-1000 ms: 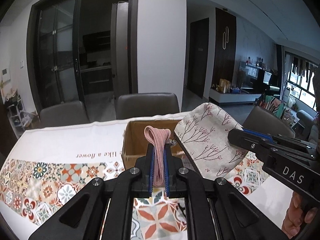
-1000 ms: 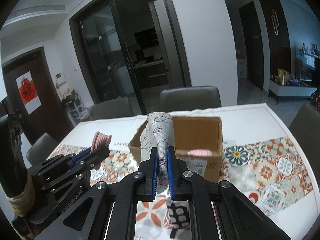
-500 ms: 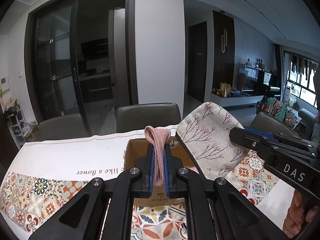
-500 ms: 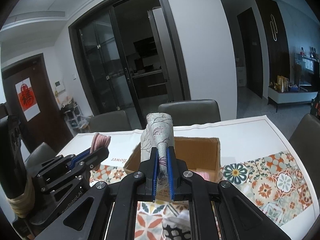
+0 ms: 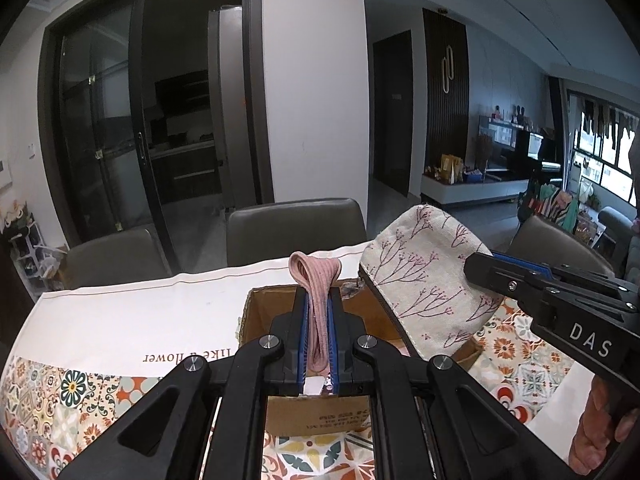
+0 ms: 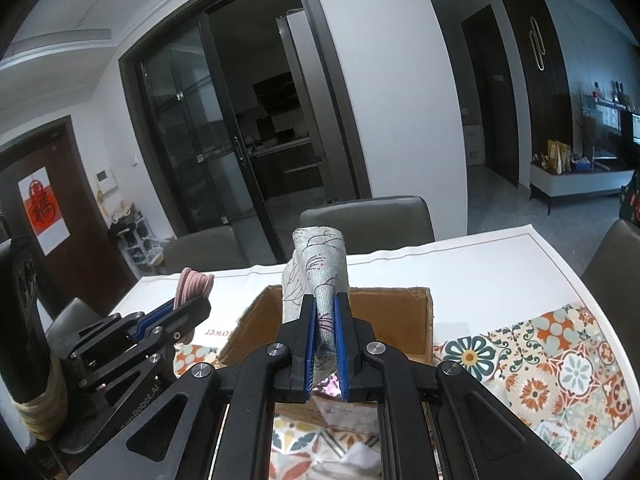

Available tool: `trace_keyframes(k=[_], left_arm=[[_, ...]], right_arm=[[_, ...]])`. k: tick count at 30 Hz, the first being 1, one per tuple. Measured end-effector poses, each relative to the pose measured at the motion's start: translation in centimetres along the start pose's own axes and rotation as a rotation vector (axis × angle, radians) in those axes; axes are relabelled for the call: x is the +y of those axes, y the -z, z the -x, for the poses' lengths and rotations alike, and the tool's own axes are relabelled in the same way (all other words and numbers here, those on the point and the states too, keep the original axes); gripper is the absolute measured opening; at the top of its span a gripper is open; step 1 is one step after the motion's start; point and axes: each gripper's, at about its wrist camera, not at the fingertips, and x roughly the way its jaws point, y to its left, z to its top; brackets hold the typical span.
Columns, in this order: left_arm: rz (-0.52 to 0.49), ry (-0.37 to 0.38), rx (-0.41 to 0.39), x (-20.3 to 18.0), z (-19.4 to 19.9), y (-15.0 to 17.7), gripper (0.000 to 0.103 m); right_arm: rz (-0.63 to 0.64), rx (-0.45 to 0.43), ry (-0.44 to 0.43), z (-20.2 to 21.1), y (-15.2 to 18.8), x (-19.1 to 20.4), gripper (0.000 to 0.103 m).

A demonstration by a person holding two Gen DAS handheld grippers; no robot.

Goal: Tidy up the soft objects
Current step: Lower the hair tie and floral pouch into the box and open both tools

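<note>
My left gripper is shut on a pink ribbed cloth band and holds it above the near edge of an open cardboard box. My right gripper is shut on a beige pouch with a pink branch print, also above the box. In the left wrist view the pouch hangs over the box's right side with the right gripper behind it. The left gripper with the pink band shows at left in the right wrist view.
The table carries a white and patterned-tile cloth. Grey chairs stand along the far side, another at the right. A patterned item lies on the table under the right gripper.
Both grippers have risen and come closer over the box, each still holding its item. The box now sits lower in both views.
</note>
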Motion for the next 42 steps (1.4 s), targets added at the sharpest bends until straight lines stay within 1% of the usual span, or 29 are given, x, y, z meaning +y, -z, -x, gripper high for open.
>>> trace_keyframes(k=[10, 17, 18, 19, 21, 23, 26, 27, 28, 29, 30, 31, 34, 36, 38, 40, 41, 42], left_arm=[[-0.021, -0.01, 0.064, -0.2, -4.7, 1.0, 0.01], [-0.032, -0.012, 0.125, -0.3, -7.5, 2.4, 0.011], [-0.032, -0.007, 0.134, -0.4, -7.9, 2.6, 0.012], [-0.033, -0.005, 0.141, -0.4, -8.1, 2.7, 0.015], [-0.037, 0.004, 0.156, -0.5, -8.5, 3.0, 0.034], [-0.038, 0.01, 0.153, -0.5, -8.6, 3.2, 0.039], [-0.049, 0.003, 0.155, -0.6, -8.8, 3.4, 0.052], [-0.048, 0.004, 0.155, -0.5, -8.7, 3.4, 0.053], [-0.047, 0.007, 0.155, -0.5, -8.7, 3.4, 0.053], [-0.047, 0.007, 0.156, -0.5, -8.7, 3.5, 0.057], [-0.049, 0.005, 0.157, -0.6, -8.6, 3.5, 0.061], [-0.049, 0.007, 0.156, -0.6, -8.6, 3.4, 0.062], [-0.048, 0.013, 0.157, -0.6, -8.5, 3.4, 0.066], [-0.046, 0.021, 0.15, -0.6, -8.1, 3.3, 0.075], [-0.047, 0.023, 0.145, -0.7, -7.7, 3.2, 0.077], [-0.046, 0.029, 0.14, -0.9, -7.2, 3.1, 0.081], [-0.043, 0.034, 0.131, -0.9, -6.8, 3.1, 0.085], [-0.041, 0.036, 0.124, -1.0, -6.6, 3.0, 0.087]], right_arm=[[-0.021, 0.069, 0.021, -3.9, 0.2, -1.3, 0.01], [-0.026, 0.134, 0.036, -6.6, 1.2, -2.2, 0.01], [-0.027, 0.142, 0.039, -6.9, 1.3, -2.3, 0.01], [-0.028, 0.155, 0.04, -7.3, 1.5, -2.5, 0.01], [-0.03, 0.172, 0.044, -7.9, 1.8, -2.7, 0.01], [-0.043, 0.193, 0.044, -8.6, 2.1, -3.1, 0.011], [-0.074, 0.216, 0.037, -9.2, 2.4, -3.8, 0.012], [-0.08, 0.223, 0.038, -9.4, 2.5, -4.0, 0.013], [-0.081, 0.23, 0.047, -9.5, 2.5, -4.1, 0.017], [-0.084, 0.234, 0.051, -9.6, 2.5, -4.1, 0.021], [-0.092, 0.236, 0.046, -9.6, 2.6, -4.3, 0.028], [-0.097, 0.233, 0.044, -9.6, 2.6, -4.3, 0.033], [-0.094, 0.223, 0.061, -9.3, 2.4, -4.2, 0.035], [-0.092, 0.223, 0.073, -9.0, 2.3, -4.2, 0.038], [-0.101, 0.216, 0.078, -8.5, 2.3, -4.3, 0.041], [-0.111, 0.207, 0.086, -8.0, 2.2, -4.5, 0.045], [-0.115, 0.203, 0.089, -7.7, 2.2, -4.5, 0.046], [-0.119, 0.198, 0.092, -7.3, 2.2, -4.5, 0.046]])
